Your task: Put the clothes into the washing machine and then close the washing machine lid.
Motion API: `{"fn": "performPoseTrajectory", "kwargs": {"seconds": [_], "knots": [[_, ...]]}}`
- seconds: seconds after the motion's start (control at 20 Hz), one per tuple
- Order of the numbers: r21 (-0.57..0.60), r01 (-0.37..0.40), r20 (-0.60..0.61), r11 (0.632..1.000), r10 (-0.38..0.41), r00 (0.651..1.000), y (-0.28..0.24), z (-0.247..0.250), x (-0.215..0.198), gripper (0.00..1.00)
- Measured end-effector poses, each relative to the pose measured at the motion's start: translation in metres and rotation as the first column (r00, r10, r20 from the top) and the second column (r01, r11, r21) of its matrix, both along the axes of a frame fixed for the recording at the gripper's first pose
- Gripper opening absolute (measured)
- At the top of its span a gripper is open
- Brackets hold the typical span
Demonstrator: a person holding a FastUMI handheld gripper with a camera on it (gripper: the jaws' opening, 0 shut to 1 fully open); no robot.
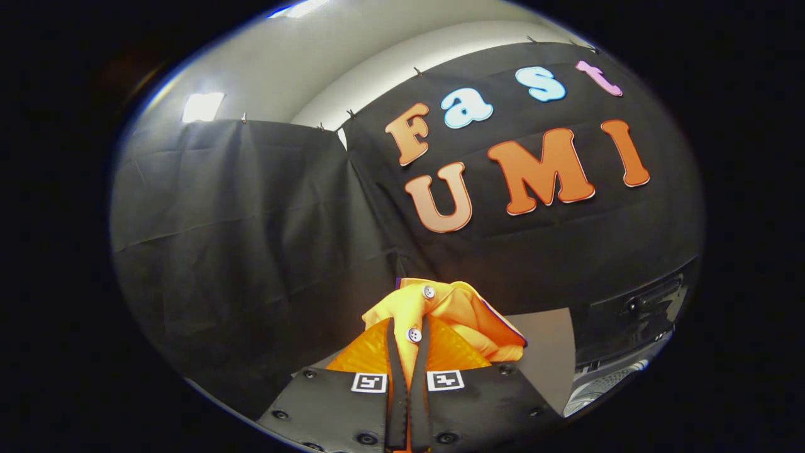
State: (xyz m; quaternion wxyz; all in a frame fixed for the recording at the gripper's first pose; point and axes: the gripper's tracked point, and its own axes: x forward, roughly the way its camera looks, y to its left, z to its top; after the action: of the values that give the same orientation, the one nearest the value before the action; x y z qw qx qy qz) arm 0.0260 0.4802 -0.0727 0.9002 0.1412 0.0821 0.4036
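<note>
My gripper (407,343) is shut on a yellow-orange garment (459,311) with white buttons. The cloth is pinched between the two fingers and bunches up just ahead of them, lifted above the table. To the right and lower down stands the washing machine (635,327), dark on top. Its lid stands raised, and part of the perforated drum (597,387) shows beneath it.
A pale table surface (547,352) lies under the garment, between the fingers and the washing machine. Black cloth walls close off the space behind and to the left, with a white ceiling above them.
</note>
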Motion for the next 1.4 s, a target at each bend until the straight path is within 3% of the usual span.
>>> {"fn": "performPoseTrajectory", "kwargs": {"seconds": [0.3, 0.65, 1.0, 1.4], "knots": [[-0.001, 0.043, 0.089, 0.999, -0.043, 0.995, -0.1, 0.03, 0.031, 0.1], [-0.08, 0.151, 0.107, 0.985, -0.142, 0.984, -0.238, -0.002, 0.092, 0.1], [-0.161, 0.209, 0.01, 0.965, -0.21, 0.978, -0.318, -0.09, 0.147, 0.1], [-0.251, 0.209, -0.184, 0.945, -0.258, 0.948, -0.335, -0.232, 0.177, 0.1]]}}
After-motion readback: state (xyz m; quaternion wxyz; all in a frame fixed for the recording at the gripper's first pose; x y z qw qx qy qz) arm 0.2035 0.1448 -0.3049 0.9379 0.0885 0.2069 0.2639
